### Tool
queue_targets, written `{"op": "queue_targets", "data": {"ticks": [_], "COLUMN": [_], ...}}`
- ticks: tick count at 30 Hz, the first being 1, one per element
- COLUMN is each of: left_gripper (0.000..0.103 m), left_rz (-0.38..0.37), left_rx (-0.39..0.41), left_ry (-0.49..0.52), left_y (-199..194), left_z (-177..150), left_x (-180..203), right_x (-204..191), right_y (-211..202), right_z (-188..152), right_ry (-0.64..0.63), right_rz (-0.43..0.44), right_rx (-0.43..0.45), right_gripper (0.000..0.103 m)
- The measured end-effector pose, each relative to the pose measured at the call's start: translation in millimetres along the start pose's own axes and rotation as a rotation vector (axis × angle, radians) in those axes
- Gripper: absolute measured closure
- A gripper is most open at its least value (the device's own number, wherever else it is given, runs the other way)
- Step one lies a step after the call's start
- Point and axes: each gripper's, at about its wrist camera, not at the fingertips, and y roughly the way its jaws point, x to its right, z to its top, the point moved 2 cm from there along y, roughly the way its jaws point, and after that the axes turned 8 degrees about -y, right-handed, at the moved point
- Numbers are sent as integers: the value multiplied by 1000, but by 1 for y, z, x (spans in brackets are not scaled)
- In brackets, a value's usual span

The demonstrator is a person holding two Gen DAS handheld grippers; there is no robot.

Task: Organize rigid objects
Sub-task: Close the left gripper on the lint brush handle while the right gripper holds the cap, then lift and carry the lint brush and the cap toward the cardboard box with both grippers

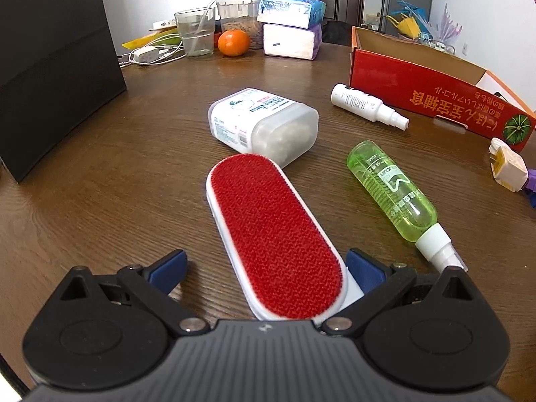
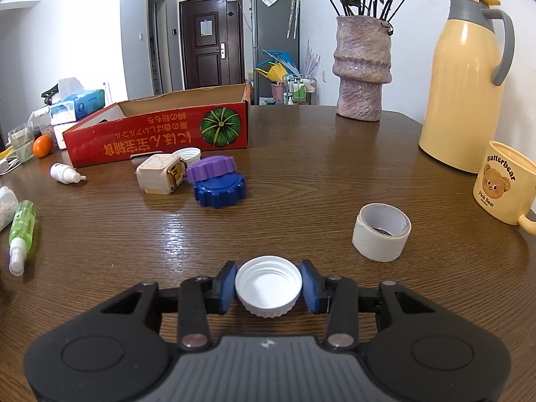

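My left gripper (image 1: 266,269) is open around the near end of a red lint brush (image 1: 273,234) with a white body, which lies on the wooden table; the right pad touches its side, the left pad stands apart. Beyond it lie a white plastic container (image 1: 263,124), a green spray bottle (image 1: 392,194) and a small white spray bottle (image 1: 366,105). My right gripper (image 2: 269,286) is shut on a white bottle cap (image 2: 268,286), open side up. The red cardboard box (image 2: 160,137) stands at the back left in the right wrist view and also shows in the left wrist view (image 1: 435,97).
A white plug adapter (image 2: 160,174), purple lid (image 2: 211,167), blue lid (image 2: 219,191) and tape roll (image 2: 381,231) lie on the table. Vase (image 2: 361,67), yellow thermos (image 2: 465,80) and mug (image 2: 506,184) stand right. A black box (image 1: 50,60), glass (image 1: 196,31), orange (image 1: 233,43) and tissue packs (image 1: 291,26) stand behind.
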Motion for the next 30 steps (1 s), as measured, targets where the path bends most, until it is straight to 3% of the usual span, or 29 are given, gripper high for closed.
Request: {"op": "queue_targets", "data": {"ticks": [6,9,13,30], "left_gripper": [19,38,45,46], "left_rz": [-10,-19,-24,-84], "left_rx": [20,34,37,85], "left_ry": [0,5,2,29], "left_y": [-7,-12,-15,-40], "left_z": [-2,-3,-4,0], "left_x": [-3,-4,-10,-23], "right_x": [1,0,-3,-20], "right_y": [0,-1,-3,-33], "right_z": [-1,-1,-1,8], "right_ry": [0,0,-12,-27], "right_rz": [-5,-9,-10,5], "right_rx": [2,2,9,85], "right_gripper": [63,63,63,63]}}
